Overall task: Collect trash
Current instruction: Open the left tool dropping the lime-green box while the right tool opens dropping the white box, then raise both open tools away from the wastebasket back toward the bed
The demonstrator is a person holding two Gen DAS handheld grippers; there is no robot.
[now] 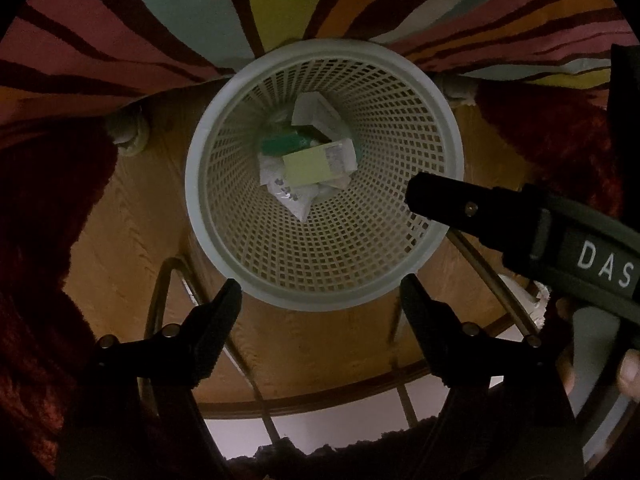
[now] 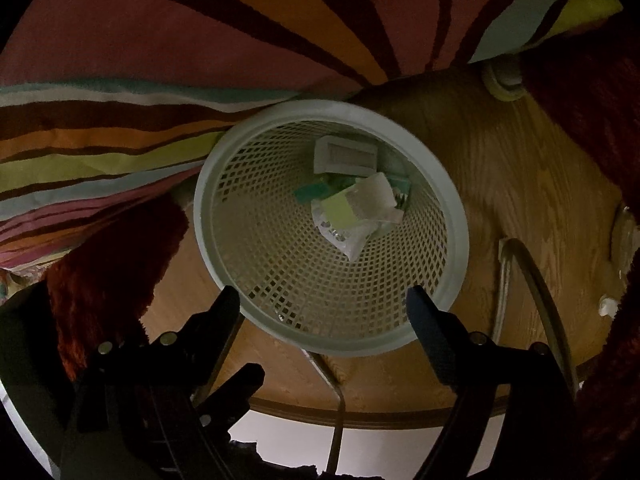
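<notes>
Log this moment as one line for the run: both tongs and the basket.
left tongs: open, empty | right tongs: open, empty | basket: upright on wood floor, holds paper and packaging scraps

My basket is a pale grey-white plastic, its wall a grid of small square holes that reads cream inside. At its bottom lie a pale yellow-green card, a teal-green wrapper, a white box and a crumpled white wrapper with what may be dark print, though the light is too dim to be sure. The cloth behind runs in stripes of pink, maroon, orange, lime, pale blue and white. The floor is honey-coloured woodgrain, flanked by deep red shaggy rug. My own jaws are black.
</notes>
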